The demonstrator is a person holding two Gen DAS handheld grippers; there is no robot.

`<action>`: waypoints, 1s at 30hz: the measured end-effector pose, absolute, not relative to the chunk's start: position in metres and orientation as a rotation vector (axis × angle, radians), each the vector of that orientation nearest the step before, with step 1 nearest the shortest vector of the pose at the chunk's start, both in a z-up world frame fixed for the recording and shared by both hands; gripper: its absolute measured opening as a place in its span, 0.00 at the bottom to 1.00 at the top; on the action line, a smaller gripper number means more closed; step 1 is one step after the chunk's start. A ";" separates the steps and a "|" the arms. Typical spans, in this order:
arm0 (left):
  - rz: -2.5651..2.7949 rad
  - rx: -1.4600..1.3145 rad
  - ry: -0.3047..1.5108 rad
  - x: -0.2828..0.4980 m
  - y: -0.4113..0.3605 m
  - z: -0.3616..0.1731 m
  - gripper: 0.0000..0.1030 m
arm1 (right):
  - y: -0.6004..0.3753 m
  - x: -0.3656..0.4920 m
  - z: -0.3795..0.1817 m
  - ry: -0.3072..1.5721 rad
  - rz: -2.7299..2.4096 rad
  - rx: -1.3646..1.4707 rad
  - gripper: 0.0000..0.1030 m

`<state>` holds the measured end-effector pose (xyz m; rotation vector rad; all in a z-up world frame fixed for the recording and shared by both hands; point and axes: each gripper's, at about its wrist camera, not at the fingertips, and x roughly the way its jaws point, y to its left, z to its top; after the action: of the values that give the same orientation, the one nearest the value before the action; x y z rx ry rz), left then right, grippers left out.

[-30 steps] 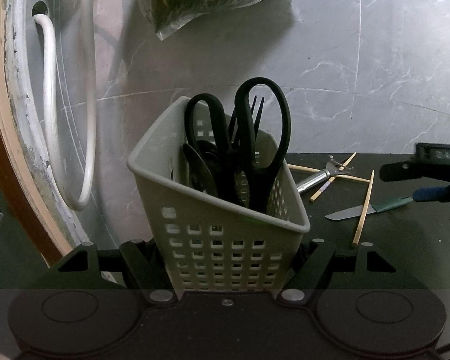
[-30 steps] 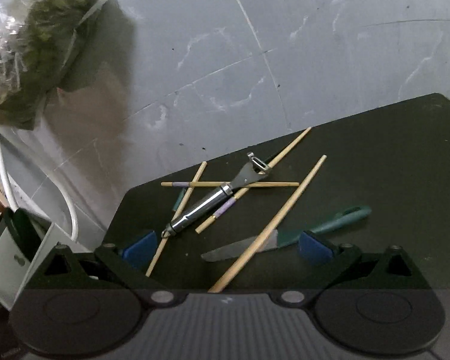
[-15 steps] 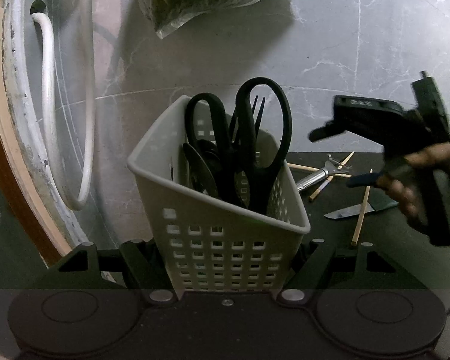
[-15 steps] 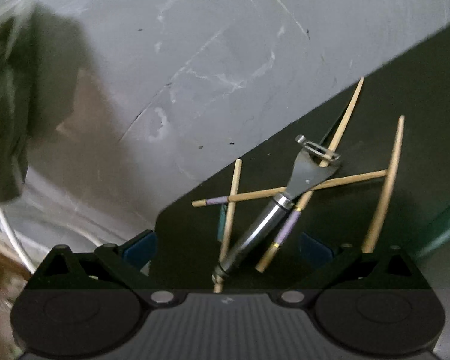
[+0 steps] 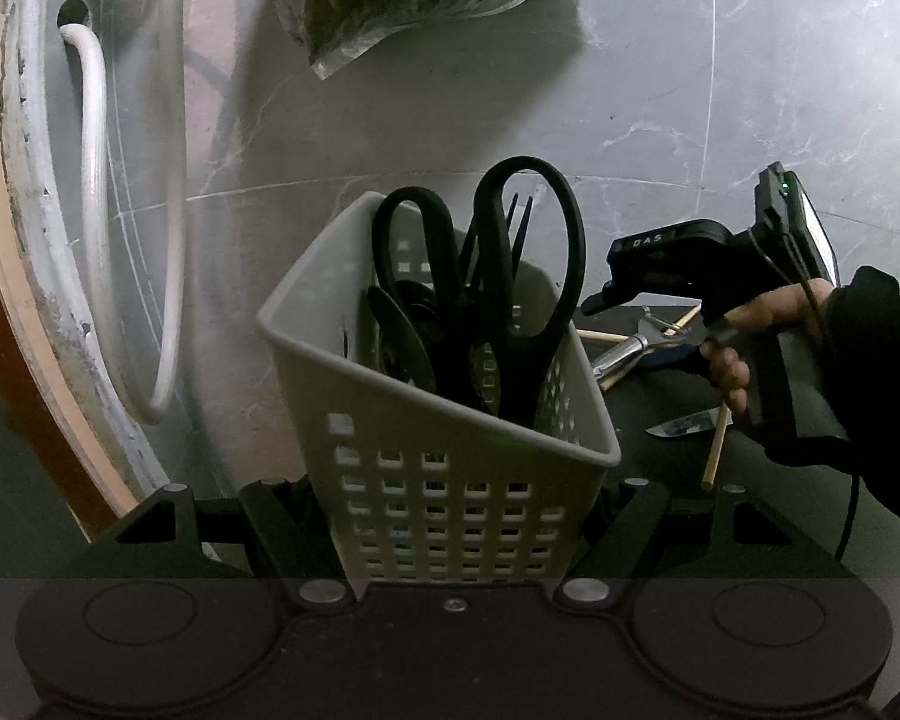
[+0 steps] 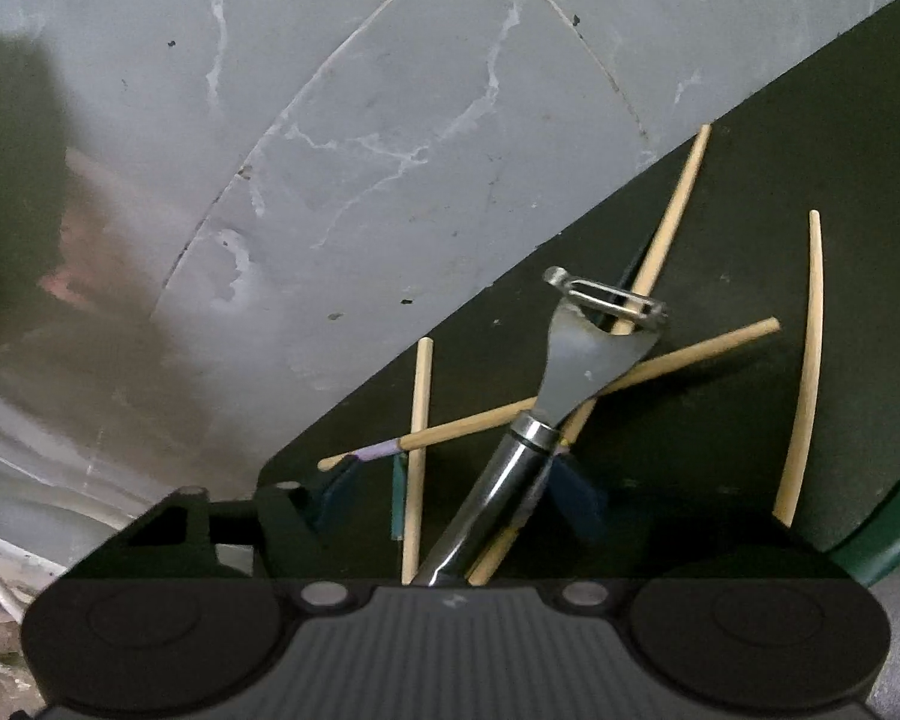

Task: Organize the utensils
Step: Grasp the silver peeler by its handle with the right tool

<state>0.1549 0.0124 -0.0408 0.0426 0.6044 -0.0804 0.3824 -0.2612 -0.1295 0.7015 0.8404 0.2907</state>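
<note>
Closing around the peeler handle near the bench's edge, the right gripper fingers narrow; the left gripper clamps the basket.

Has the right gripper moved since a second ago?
Yes. In the left wrist view the right gripper has come leftward toward the basket, closing around the peeler.

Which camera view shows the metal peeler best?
The right wrist view: the peeler lies close and whole there, across the chopsticks, its handle between the closing blue pads. In the left wrist view only a part of it shows, behind the basket.
</note>
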 end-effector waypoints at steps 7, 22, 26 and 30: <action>-0.081 0.043 0.604 0.155 0.013 -0.040 0.74 | -0.262 0.379 -0.127 0.840 0.219 0.636 0.44; -0.076 0.036 0.602 0.154 0.013 -0.040 0.74 | -0.256 0.383 -0.123 0.809 0.183 0.522 0.31; -0.075 0.035 0.601 0.154 0.013 -0.040 0.74 | -0.266 0.378 -0.122 0.818 0.196 0.543 0.27; -0.072 0.034 0.601 0.154 0.013 -0.040 0.74 | -0.276 0.372 -0.118 0.832 0.199 0.529 0.26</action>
<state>0.1539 0.0126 -0.0402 0.0339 0.6007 -0.0722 0.3720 -0.2757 -0.1177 0.5290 0.8317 0.1986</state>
